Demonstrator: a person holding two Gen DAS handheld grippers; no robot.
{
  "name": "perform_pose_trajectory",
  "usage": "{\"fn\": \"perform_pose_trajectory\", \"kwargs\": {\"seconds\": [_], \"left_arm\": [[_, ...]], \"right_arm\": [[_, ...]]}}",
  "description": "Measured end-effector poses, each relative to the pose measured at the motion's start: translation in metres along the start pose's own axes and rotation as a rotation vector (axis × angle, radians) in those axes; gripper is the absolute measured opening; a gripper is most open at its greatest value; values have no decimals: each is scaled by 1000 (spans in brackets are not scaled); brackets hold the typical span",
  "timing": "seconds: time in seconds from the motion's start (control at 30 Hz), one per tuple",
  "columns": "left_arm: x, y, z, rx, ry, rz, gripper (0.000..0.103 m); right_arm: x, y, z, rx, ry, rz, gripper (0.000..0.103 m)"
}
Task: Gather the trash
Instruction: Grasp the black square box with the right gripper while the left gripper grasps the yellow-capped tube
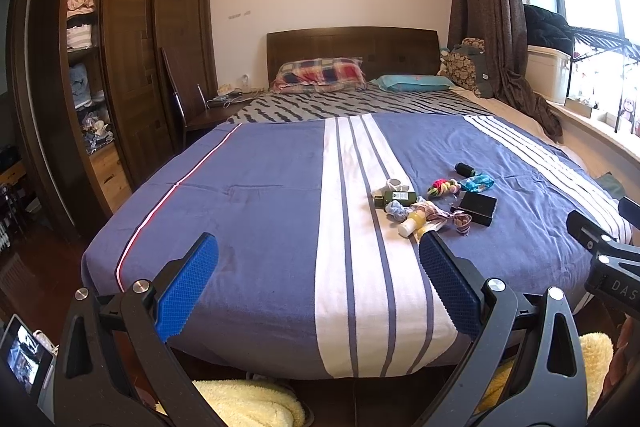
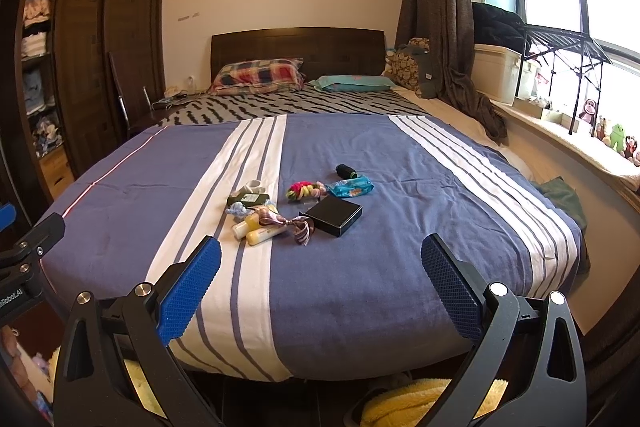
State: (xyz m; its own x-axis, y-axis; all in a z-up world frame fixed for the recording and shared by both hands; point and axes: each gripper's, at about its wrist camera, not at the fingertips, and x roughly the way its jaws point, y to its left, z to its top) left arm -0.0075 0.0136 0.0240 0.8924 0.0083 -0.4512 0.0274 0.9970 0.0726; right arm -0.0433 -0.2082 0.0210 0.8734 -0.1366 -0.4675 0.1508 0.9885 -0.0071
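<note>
trash pile (image 2: 294,205) lies on bed (image 2: 400,267) beyond both empty, spread tongs (image 1: 318,277) (image 2: 320,279).

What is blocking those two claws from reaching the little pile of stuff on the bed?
Nothing visible. Both the left claw and right claw are open and empty, with only bare blue-and-white bedspread between them and the pile of small items.

Small items clustered on bed (image 2: 360,287) near foot end. Box (image 2: 331,215) at front right of cluster, ribbon (image 2: 298,225) touching its left, two tubes (image 2: 256,229) left of ribbon. Packet (image 2: 351,187) behind box, spool (image 2: 346,171) behind packet. Two pillows (image 2: 258,75) at headboard. Wardrobe (image 2: 92,47) left of bed, windowsill (image 2: 560,139) right
</note>
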Motion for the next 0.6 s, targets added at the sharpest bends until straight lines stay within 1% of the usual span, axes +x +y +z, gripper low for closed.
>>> {"fn": "perform_pose_trajectory", "kwargs": {"seconds": [0.13,0.23,0.33,0.43,0.5,0.6], "left_arm": [[11,3,-5,-4,18,4,95],[26,3,-10,-1,49,9,95],[50,0,-19,10,100,0,95],[68,-5,-25,24,134,-4,95],[85,-10,-30,42,161,-7,95],[105,-14,-35,48,195,-31,95]], "right_arm": [[7,-4,-3,11,12,-9,100],[22,-8,-7,16,40,-20,100],[40,-14,-13,26,77,-28,100],[61,-19,-20,34,112,-33,100],[73,-22,-25,36,126,-40,100],[92,-29,-29,51,143,-54,100]]}}
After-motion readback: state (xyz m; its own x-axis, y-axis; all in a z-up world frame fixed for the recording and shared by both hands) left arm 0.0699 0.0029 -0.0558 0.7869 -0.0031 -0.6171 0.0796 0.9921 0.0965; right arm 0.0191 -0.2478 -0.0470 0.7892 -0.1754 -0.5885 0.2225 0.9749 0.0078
